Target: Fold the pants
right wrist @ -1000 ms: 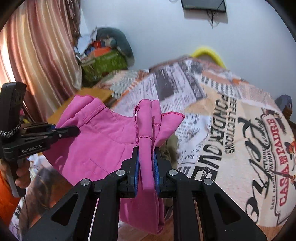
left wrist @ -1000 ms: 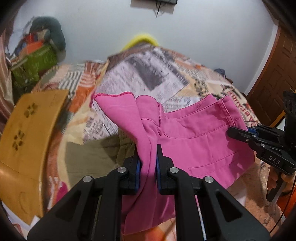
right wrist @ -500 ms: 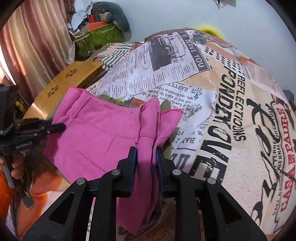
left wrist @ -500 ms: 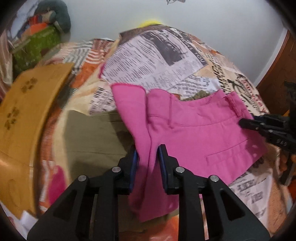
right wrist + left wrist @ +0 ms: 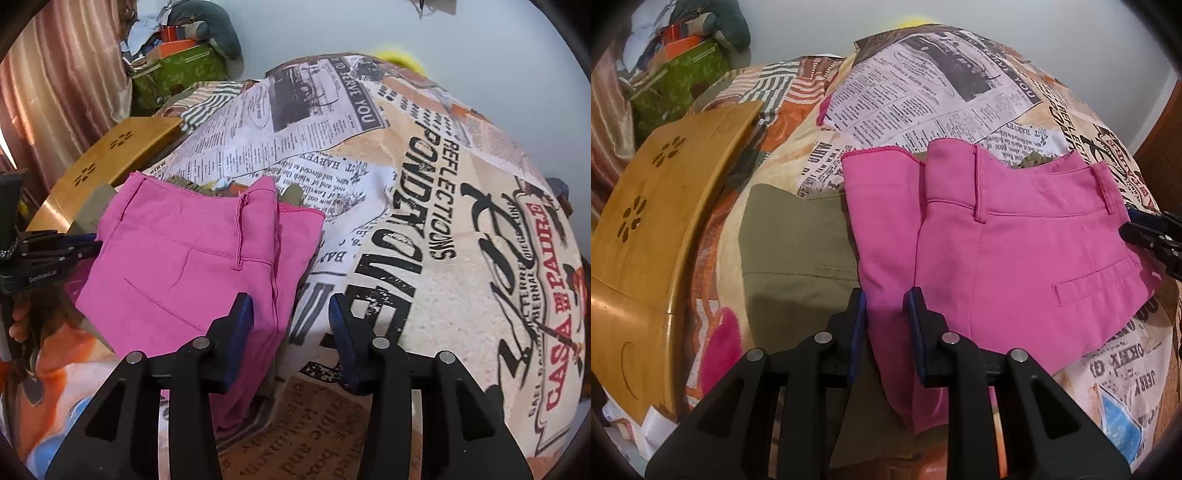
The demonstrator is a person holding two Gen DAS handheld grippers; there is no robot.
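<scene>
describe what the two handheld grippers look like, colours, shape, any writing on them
Both the left gripper and the right gripper are matte black, with two angular, cut-out arms, each arm bearing silver pivot screws and ending in a blue pad. In the right wrist view the left gripper's side carries small white lettering, too small to read surely, and a speckled cord loops round its upright handle.

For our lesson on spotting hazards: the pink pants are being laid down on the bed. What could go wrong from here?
1. The left gripper has pink pants fabric between its fingers; pulling away may drag the fold apart.
2. The right gripper is opening beside the fold's edge; it may snag it.
3. The olive-green garment underneath may shift.
</scene>
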